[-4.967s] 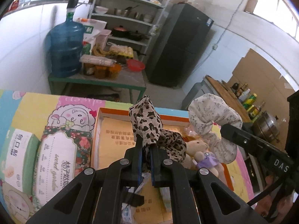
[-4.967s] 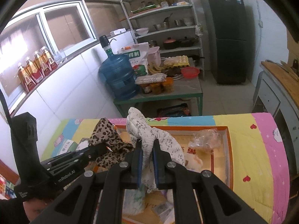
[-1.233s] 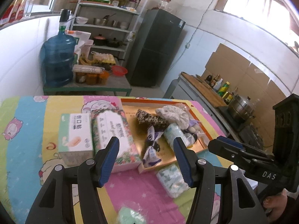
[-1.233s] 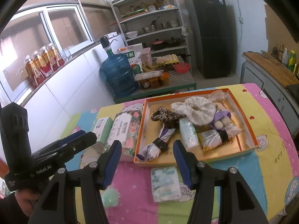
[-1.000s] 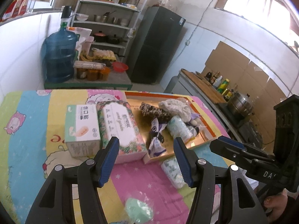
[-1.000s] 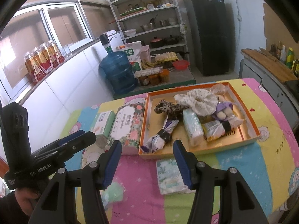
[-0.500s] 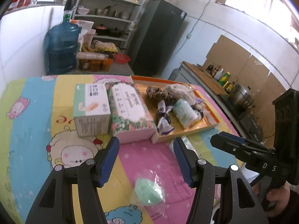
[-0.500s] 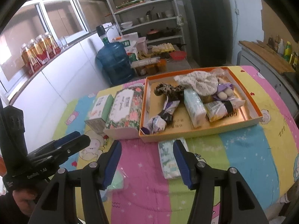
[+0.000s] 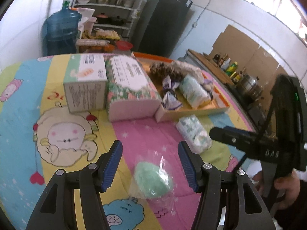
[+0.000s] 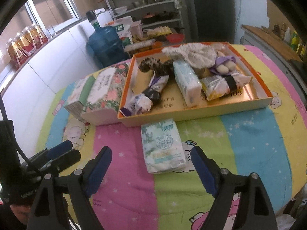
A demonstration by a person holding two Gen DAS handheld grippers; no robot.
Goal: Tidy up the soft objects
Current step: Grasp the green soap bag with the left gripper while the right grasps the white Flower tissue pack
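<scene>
The orange tray [image 10: 201,113] already holds most soft items: leopard cloth [image 10: 153,65], white floral cloth [image 10: 193,54], tissue pack [image 10: 187,80]. 2 things seem left on the mat: a tissue packet [image 10: 163,145] and a bagged green sponge [image 9: 152,180], perhaps. The left gripper [image 9: 149,164] and right gripper [image 10: 151,169] both hang with jaws apart, empty.

We see the green pad [image 9: 153,180] blurred inside its clear bag; print on both boxes [image 9: 86,84] stays unreadable, and the worktop [image 10: 278,153] runs past the frame's edge.
</scene>
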